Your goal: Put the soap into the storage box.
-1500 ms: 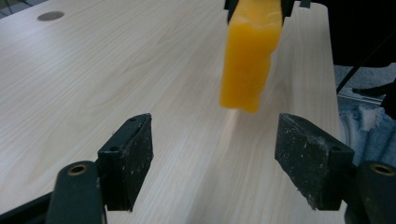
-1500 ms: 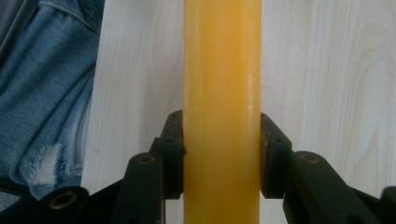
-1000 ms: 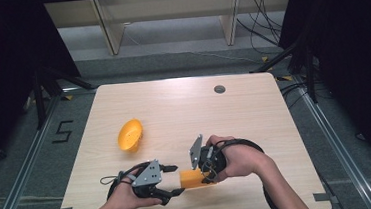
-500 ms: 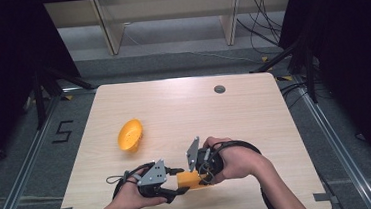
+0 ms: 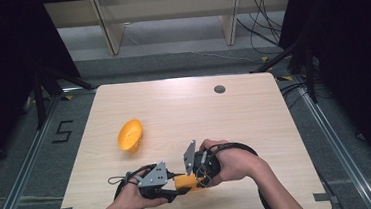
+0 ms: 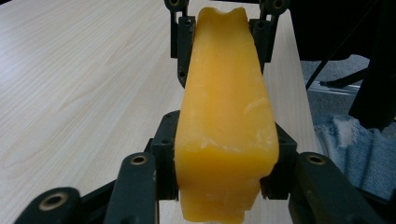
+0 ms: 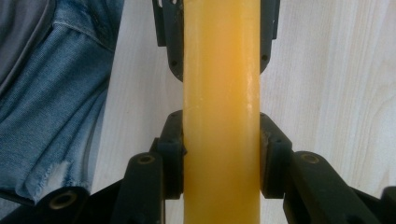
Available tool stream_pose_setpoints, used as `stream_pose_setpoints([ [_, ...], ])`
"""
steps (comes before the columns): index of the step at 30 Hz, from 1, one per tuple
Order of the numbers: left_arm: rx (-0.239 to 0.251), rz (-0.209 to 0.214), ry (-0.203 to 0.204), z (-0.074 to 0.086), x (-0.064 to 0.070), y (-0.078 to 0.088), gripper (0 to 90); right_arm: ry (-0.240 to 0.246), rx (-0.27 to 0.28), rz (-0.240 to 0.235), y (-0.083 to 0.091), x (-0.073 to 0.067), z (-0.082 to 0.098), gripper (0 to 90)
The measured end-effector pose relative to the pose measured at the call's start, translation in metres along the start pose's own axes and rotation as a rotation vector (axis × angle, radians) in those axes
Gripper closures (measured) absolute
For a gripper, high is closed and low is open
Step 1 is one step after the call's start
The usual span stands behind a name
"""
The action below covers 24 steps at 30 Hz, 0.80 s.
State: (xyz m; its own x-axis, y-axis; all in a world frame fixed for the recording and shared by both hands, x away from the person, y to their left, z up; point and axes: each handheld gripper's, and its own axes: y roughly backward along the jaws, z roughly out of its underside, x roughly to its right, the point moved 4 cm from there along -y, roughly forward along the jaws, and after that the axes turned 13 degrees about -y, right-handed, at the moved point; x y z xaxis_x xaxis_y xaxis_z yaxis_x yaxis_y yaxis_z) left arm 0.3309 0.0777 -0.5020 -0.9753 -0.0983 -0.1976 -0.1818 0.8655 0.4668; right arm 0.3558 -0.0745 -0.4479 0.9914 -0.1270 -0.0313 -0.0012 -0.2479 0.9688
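Observation:
An orange-yellow waxy block (image 5: 185,183) is held level just above the table's near edge, between the two hands. My left gripper (image 5: 176,188) grips its left end; the jaws have just been closing, and in the left gripper view the pads (image 6: 166,156) press on both sides of the block (image 6: 224,116). My right gripper (image 5: 196,178) is shut on the other end, its pads (image 7: 273,149) tight against the block (image 7: 222,93). Each gripper view shows the other gripper's jaws clamped on the block's far end.
An orange bowl (image 5: 129,135) lies tilted on the light wooden table (image 5: 235,125), left of centre. A small dark round fitting (image 5: 219,89) sits near the far edge. A person's blue jeans (image 7: 56,93) are below the near table edge.
The left gripper's jaws have closed from wide open onto the block's free end. The right hand has edged slightly toward the left one, still holding the block.

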Motion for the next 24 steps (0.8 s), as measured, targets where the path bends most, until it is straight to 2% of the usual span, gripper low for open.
stream_pose_setpoints([
  [1,0.012,0.002,0.027,-0.0002,0.0022,-0.0010,58.2,0.030,0.009,-0.002,-0.0009,0.0013,-0.0008,61.8],
  [2,0.012,0.006,0.019,-0.0002,0.0021,-0.0009,58.7,0.059,0.029,0.000,-0.0018,0.0028,-0.0019,61.8],
  [4,0.006,0.009,0.009,-0.0001,0.0021,-0.0004,59.5,0.054,0.025,-0.002,-0.0017,0.0018,-0.0014,61.8],
  [5,0.012,0.003,0.019,-0.0008,0.0035,-0.0002,59.5,0.065,0.026,-0.001,-0.0018,0.0021,-0.0014,61.7],
  [6,0.003,0.005,0.011,-0.0008,0.0028,0.0012,59.8,0.037,0.002,-0.012,-0.0005,-0.0006,0.0004,61.7],
  [8,0.009,0.011,0.026,-0.0022,0.0036,0.0022,59.9,0.040,0.008,-0.011,-0.0008,-0.0007,0.0002,61.7],
  [10,0.008,0.012,0.020,-0.0025,0.0035,0.0030,60.0,0.034,0.009,-0.018,-0.0007,-0.0013,0.0003,61.6],
  [11,0.012,0.014,0.015,-0.0027,0.0034,0.0033,60.1,0.025,0.016,-0.006,-0.0003,-0.0015,-0.0001,61.3],
  [12,0.010,-0.005,0.010,-0.0034,0.0032,0.0045,60.1,0.023,0.018,-0.005,0.0001,-0.0017,-0.0005,61.0],
  [15,0.014,0.003,0.020,-0.0044,0.0036,0.0047,60.2,0.027,0.032,-0.006,0.0002,-0.0004,-0.0015,60.0],
  [16,0.005,-0.012,0.024,-0.0046,0.0042,0.0054,60.3,-0.017,0.045,-0.019,0.0027,-0.0023,-0.0020,57.6],
  [17,0.002,-0.002,0.027,-0.0046,0.0041,0.0057,60.3,-0.020,0.067,-0.023,0.0028,-0.0018,-0.0030,55.1],
  [18,-0.001,-0.013,0.048,-0.0046,0.0045,0.0063,60.3,-0.027,0.066,-0.030,0.0038,-0.0016,-0.0025,52.4],
  [19,-0.014,-0.008,0.046,-0.0037,0.0034,0.0073,60.3,-0.053,0.074,-0.032,0.0046,-0.0022,-0.0021,49.7],
  [22,-0.013,-0.017,0.060,-0.0028,0.0035,0.0076,60.4,-0.044,0.104,-0.017,0.0046,0.0022,-0.0015,45.8],
  [23,-0.029,-0.019,0.054,-0.0016,0.0026,0.0090,60.4,-0.071,0.109,0.004,0.0066,0.0046,0.0017,41.8],
  [24,-0.029,-0.019,0.054,-0.0016,0.0026,0.0090,60.4,-0.071,0.109,0.004,0.0066,0.0046,0.0017,41.8],
])
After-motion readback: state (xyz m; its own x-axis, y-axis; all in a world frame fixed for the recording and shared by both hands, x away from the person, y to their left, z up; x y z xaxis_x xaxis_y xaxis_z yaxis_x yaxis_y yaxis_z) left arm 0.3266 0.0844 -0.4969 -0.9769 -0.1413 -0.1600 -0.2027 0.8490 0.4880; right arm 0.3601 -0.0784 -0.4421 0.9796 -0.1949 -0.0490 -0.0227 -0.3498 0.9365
